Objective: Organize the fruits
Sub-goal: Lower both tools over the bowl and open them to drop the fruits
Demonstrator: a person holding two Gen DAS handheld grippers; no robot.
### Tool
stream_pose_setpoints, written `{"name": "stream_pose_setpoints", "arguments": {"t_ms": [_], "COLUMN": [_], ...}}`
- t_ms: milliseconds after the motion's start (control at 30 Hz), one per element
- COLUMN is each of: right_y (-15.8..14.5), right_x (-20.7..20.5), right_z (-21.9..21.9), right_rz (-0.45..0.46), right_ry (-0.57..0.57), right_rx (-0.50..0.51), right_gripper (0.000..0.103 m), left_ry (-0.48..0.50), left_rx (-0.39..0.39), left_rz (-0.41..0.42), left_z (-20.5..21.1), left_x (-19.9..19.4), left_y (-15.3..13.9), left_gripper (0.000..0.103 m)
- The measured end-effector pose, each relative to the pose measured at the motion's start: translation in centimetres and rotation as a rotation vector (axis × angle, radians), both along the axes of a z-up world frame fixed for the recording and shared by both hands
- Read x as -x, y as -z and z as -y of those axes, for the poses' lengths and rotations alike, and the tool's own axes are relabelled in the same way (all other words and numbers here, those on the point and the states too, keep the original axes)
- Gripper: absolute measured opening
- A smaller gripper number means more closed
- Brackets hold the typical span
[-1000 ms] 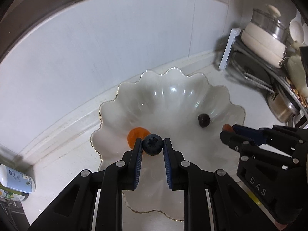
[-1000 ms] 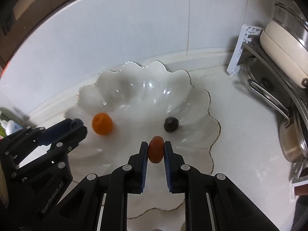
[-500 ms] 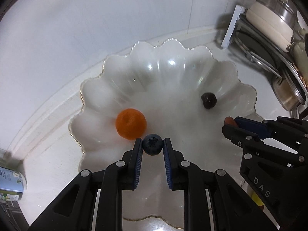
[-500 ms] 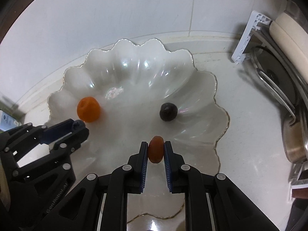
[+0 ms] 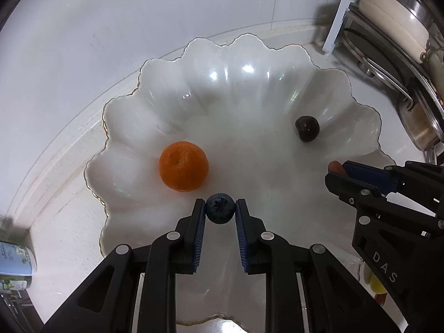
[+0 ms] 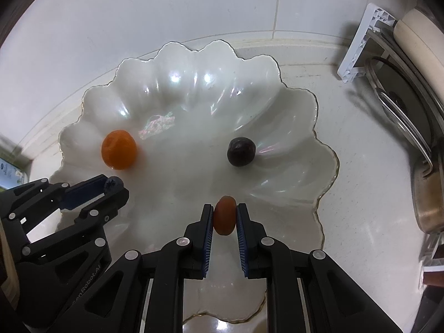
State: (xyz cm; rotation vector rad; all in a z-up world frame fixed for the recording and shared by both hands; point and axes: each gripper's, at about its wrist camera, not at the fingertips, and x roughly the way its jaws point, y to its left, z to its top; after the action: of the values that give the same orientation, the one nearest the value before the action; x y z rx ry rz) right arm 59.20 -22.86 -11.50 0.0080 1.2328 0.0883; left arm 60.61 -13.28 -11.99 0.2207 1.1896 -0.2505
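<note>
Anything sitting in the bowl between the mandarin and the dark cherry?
No. The bowl floor between the mandarin and the dark cherry is bare; the right wrist view shows it best.

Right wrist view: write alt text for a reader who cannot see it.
The right gripper pinches a small orange fruit above a scalloped white bowl that holds a mandarin and a dark round fruit. At left, the left gripper grips a blueberry.
</note>
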Motion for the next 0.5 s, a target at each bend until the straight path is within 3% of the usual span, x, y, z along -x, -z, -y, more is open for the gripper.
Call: {"name": "stream_pose_setpoints", "arguments": {"t_ms": [300, 500], "right_y": [0.0, -0.9], "right_x": [-0.1, 0.7], "right_z": [0.7, 1.0], "right_rz": [-0.017, 0.004], "right_ry": [0.025, 0.037], "right_rx": [-0.021, -0.022], "right_gripper": [0.022, 0.022], "left_ry": [-0.015, -0.016], "left_rx": [0.004, -0.004], "left_rz": [0.01, 0.046], "left_z": [-0.4, -0.9], "left_x": [0.2, 1.0], "left_y": [-0.7, -2.1], "left_gripper": [0.041, 0.044]}}
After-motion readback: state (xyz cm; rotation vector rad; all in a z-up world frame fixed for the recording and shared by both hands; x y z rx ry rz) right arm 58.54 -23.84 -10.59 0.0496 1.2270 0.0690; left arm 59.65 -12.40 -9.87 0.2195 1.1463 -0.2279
